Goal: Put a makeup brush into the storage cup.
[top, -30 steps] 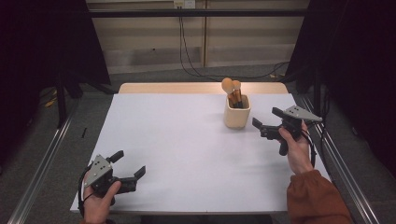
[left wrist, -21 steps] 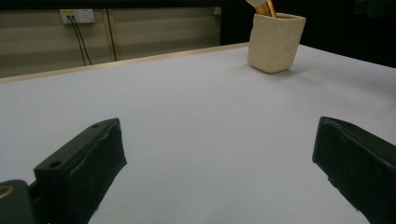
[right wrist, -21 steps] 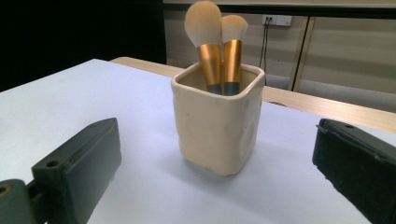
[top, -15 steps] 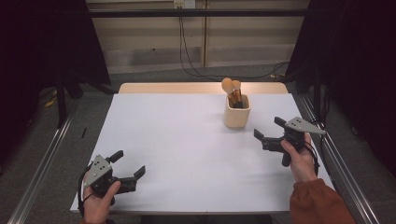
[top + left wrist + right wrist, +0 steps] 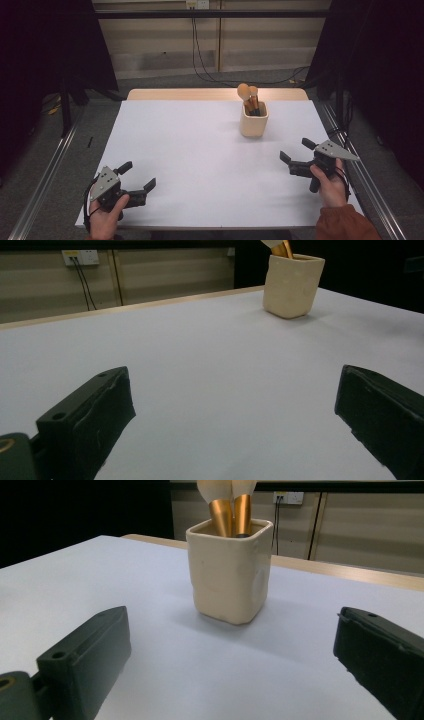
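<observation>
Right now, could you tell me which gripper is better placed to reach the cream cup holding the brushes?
Probably the right gripper: it sits open near the cream cup, which stands ahead between its jaws. The left gripper rests open at the table's opposite near corner, farther off.

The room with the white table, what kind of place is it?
Probably a recording lab: a bare white table between dark curtains, cables down the back wall, and a person's two handheld grippers.

Upright cream cup (image 5: 254,120), 2 brushes (image 5: 248,95)
</observation>
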Tool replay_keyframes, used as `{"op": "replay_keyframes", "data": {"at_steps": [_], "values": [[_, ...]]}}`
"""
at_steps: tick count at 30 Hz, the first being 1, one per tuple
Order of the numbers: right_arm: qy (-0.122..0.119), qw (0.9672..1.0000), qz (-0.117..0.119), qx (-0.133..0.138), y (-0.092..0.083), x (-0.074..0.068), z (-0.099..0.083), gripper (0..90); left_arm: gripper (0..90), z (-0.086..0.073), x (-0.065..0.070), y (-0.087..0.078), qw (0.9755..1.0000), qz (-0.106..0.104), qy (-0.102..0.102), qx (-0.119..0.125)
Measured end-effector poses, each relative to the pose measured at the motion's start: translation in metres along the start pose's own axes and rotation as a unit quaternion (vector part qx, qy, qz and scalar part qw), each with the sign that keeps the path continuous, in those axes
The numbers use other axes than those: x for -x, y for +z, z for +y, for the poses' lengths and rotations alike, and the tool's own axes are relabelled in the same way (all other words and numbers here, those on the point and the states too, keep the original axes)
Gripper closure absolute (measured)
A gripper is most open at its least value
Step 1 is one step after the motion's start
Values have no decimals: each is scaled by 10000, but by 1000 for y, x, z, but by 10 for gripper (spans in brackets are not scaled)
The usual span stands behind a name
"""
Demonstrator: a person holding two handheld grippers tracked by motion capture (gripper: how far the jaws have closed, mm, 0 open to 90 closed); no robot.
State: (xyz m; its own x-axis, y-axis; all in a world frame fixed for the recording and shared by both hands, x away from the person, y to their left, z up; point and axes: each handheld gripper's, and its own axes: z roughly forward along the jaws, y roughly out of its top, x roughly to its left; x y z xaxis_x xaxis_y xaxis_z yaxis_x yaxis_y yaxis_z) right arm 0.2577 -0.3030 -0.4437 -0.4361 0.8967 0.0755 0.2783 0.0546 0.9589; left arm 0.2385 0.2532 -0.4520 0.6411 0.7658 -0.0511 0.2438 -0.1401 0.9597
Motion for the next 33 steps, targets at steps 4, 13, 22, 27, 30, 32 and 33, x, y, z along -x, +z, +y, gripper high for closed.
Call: {"op": "replay_keyframes", "data": {"at_steps": [4,13,22,27,30,32,33], "values": [[22,10000,12,-1,-10,-1,-4,13,21,0,0,0,10000,-7,5,3],[120,9999,61,-49,-26,-7,-16,12,21,0,1,0,10000,-36,52,9],[147,9999,-15,-76,-40,-9,-24,13,21,0,1,0,10000,-18,50,0],[85,9999,37,-68,-40,-10,-26,14,22,-1,2,0,10000,-5,40,-10],[128,9999,55,-90,-38,-8,-27,14,22,-1,1,0,10000,-8,43,-24],[149,9998,13,-102,-38,-6,-28,18,22,-1,1,0,10000,-8,35,-47],[163,9998,24,-95,-38,-6,-28,16,22,-1,1,1,10000,-28,60,-54]]}}
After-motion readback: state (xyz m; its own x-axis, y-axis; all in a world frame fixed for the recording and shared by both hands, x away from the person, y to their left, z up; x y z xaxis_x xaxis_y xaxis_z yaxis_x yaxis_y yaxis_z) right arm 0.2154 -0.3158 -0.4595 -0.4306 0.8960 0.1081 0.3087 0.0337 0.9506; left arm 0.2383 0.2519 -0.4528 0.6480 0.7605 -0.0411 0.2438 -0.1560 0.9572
